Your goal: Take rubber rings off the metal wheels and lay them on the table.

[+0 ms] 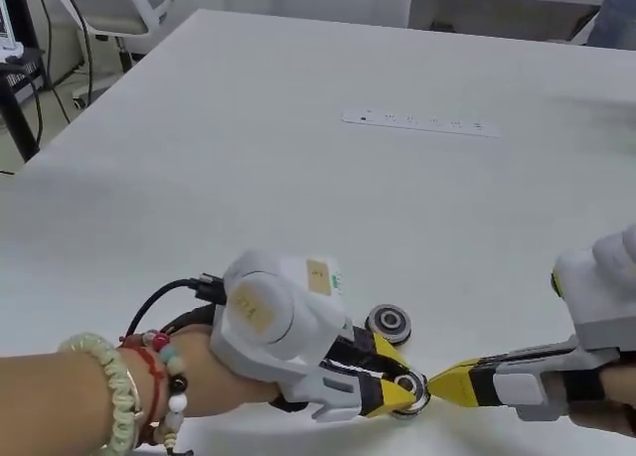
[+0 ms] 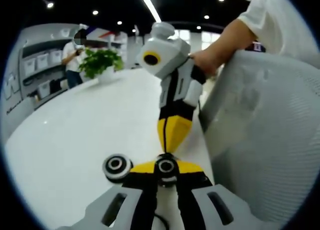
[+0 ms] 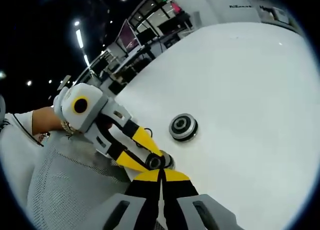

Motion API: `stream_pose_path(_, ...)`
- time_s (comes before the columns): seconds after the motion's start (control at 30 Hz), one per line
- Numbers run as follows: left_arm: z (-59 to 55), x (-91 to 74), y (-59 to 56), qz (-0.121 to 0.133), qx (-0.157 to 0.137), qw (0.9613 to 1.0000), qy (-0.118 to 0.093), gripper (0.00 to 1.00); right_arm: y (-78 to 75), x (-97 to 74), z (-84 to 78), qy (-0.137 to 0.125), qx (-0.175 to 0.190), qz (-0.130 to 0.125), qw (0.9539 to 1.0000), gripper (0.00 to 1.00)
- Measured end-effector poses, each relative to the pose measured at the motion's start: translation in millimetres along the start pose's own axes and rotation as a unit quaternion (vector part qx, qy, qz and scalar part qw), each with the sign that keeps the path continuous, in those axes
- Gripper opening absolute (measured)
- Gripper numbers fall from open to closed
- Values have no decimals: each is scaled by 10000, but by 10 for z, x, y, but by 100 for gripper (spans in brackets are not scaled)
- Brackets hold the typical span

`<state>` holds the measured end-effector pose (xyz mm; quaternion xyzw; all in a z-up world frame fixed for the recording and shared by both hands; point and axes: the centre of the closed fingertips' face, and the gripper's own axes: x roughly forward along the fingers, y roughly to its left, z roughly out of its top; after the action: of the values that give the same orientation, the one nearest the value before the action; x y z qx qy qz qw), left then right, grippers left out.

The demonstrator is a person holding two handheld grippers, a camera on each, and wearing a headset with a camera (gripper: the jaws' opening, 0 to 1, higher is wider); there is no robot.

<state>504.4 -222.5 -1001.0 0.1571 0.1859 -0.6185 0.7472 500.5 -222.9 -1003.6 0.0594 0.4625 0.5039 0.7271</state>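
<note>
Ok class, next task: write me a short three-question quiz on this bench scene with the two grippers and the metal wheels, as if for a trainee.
1. True or false: the loose wheel lies flat on the white table.
2. Which gripper clamps the other wheel? A. left gripper B. right gripper C. neither
3. What long white thing lies far across the table?
Key: 1 true; 2 A; 3 a power strip.
</note>
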Motion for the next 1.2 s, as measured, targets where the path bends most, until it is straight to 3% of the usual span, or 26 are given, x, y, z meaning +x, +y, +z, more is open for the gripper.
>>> stream_pose_path(0.53, 0, -2, 0, 14, 32, 10000, 1, 14, 62, -1, 44, -135, 286, 211, 9993, 0)
stream_pose_path(0.83, 1, -6, -4, 18, 47, 10000, 3, 14, 134, 3, 89, -223, 269, 366, 9987, 0)
stream_pose_path(0.97, 3, -6, -3, 20, 53, 10000, 2, 14, 136, 12, 94, -193, 168, 321, 9992, 0)
stream_pose_path(1.2, 8, 1, -6, 56, 59, 9999, 65, 14, 144, -33, 114, -361, 556, 563, 9962, 0)
